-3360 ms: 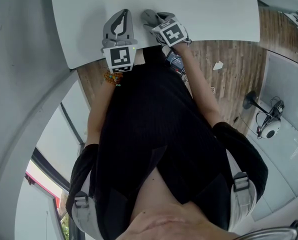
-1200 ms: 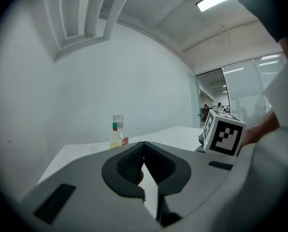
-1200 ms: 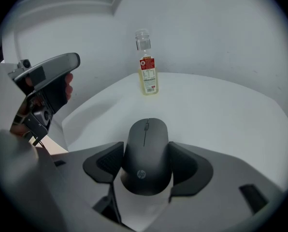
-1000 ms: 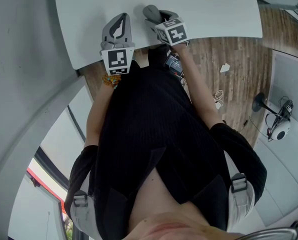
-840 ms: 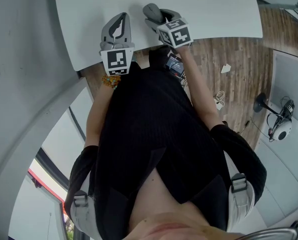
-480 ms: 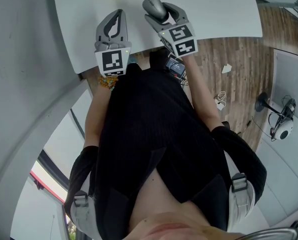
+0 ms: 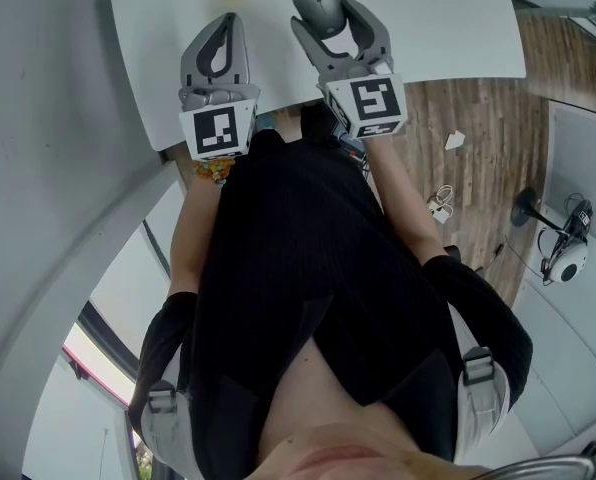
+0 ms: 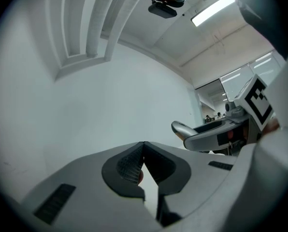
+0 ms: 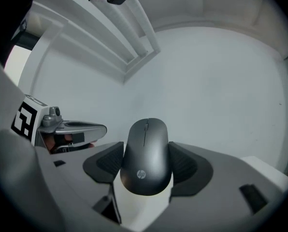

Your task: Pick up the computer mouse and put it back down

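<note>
Right gripper point(image 7: 330, 10): jaws clamped on both sides of mouse point(image 9: 145, 156), over table point(image 7: 438, 18) | Left gripper point(image 8: 143, 148): jaws pressed together, empty.

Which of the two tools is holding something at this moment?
The right tool: its jaws are closed on the dark computer mouse. The left tool has its jaws together, with nothing between.

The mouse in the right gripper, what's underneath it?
The mouse is clamped in the right gripper; in the head view, white table lies below. Its underside and the table patch straight beneath are covered by the mouse itself.
</note>
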